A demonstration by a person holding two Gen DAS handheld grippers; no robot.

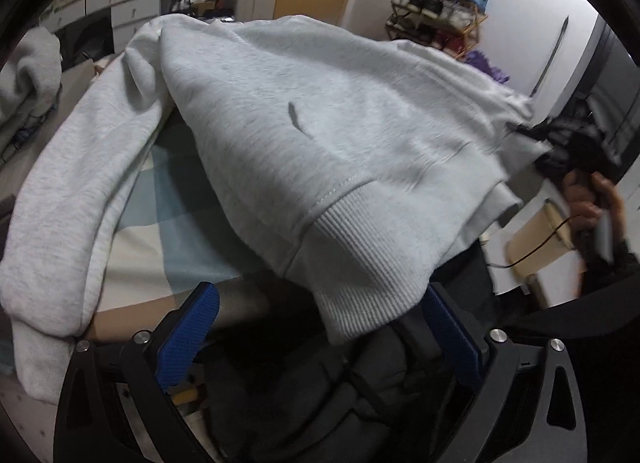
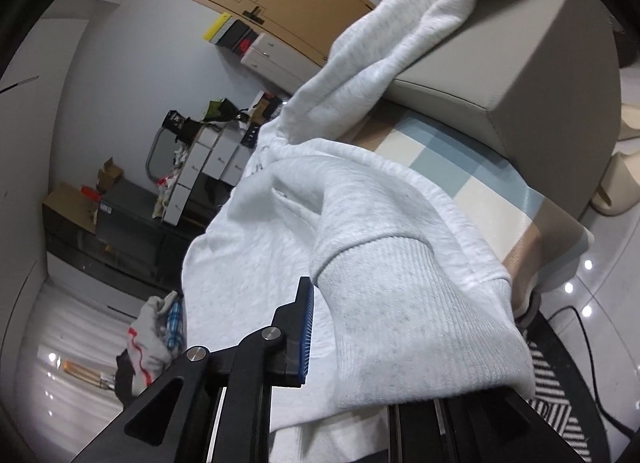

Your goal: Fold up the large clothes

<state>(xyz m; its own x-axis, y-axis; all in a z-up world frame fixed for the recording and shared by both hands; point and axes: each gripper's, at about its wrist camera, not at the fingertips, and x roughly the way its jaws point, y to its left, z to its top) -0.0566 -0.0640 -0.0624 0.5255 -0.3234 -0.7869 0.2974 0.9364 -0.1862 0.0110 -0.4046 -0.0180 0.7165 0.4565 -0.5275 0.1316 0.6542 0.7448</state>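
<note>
Sweatshirt lifted, folding barely begun.

My left gripper (image 1: 320, 327) stands wide open with the ribbed hem of the grey sweatshirt (image 1: 304, 111) hanging between its blue pads (image 1: 192, 327), which do not press on it. My right gripper (image 2: 360, 319) sits nearly closed with a ribbed edge bunched against its one visible pad; I cannot tell whether it pinches. The sweatshirt drapes ahead of both grippers, over the checked bed (image 1: 160, 231), one sleeve (image 1: 60, 203) trailing left of my left gripper. I judge no fold is made: spreading it flat and every fold remain.

Both wrist cams close over sweatshirt (image 1: 320, 135)
</note>
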